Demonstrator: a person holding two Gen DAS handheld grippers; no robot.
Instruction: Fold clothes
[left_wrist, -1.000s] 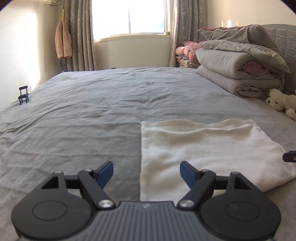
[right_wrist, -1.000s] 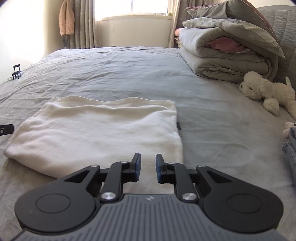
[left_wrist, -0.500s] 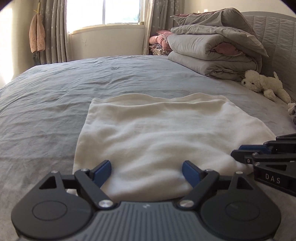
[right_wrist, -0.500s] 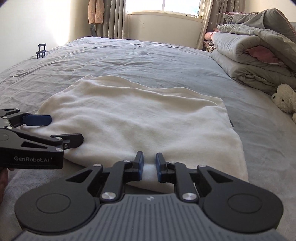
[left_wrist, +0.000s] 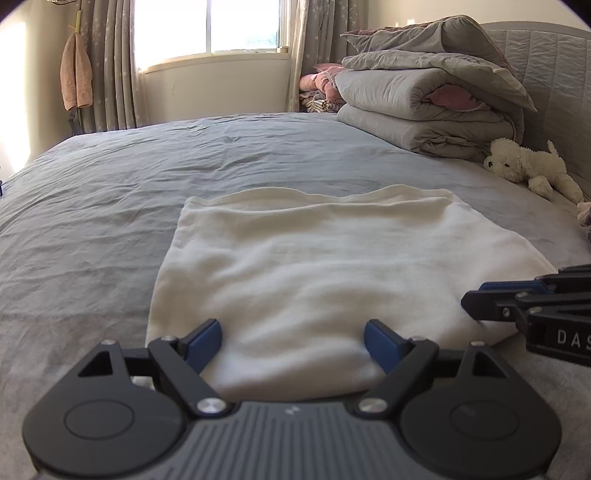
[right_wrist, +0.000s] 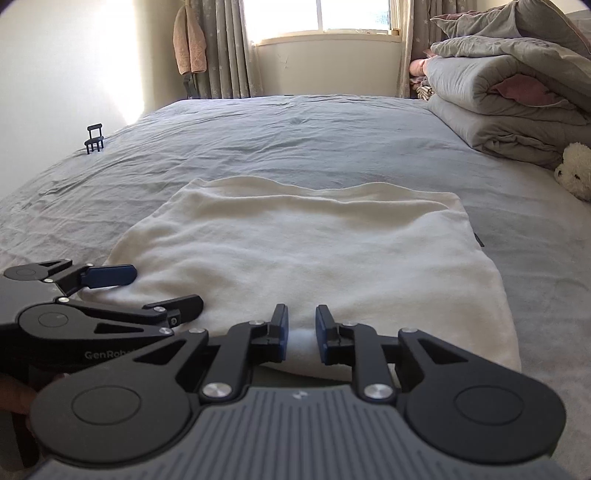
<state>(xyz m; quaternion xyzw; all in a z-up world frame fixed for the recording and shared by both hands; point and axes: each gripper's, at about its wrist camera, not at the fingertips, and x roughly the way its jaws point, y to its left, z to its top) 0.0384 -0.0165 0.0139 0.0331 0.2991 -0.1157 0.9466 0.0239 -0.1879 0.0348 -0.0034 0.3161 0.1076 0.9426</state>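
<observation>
A folded cream garment (left_wrist: 332, 266) lies flat on the grey bed; it also shows in the right wrist view (right_wrist: 314, 251). My left gripper (left_wrist: 293, 343) is open wide, its blue pads on either side of the garment's near edge, left part. My right gripper (right_wrist: 301, 332) has its jaws a narrow gap apart over the near edge, with white cloth showing between the pads; I cannot tell whether it pinches it. The right gripper shows from the side in the left wrist view (left_wrist: 476, 299). The left gripper shows in the right wrist view (right_wrist: 147, 291).
The grey bedsheet (left_wrist: 110, 206) spreads all around. Folded grey duvets (left_wrist: 424, 107) are stacked at the far right by the headboard. A white plush dog (left_wrist: 532, 170) lies beside them. A tiny black chair (right_wrist: 95, 138) stands at the far left edge.
Both grippers have come in to the garment's near edge and stand side by side. The left gripper stays open; the right one keeps its narrow gap.
</observation>
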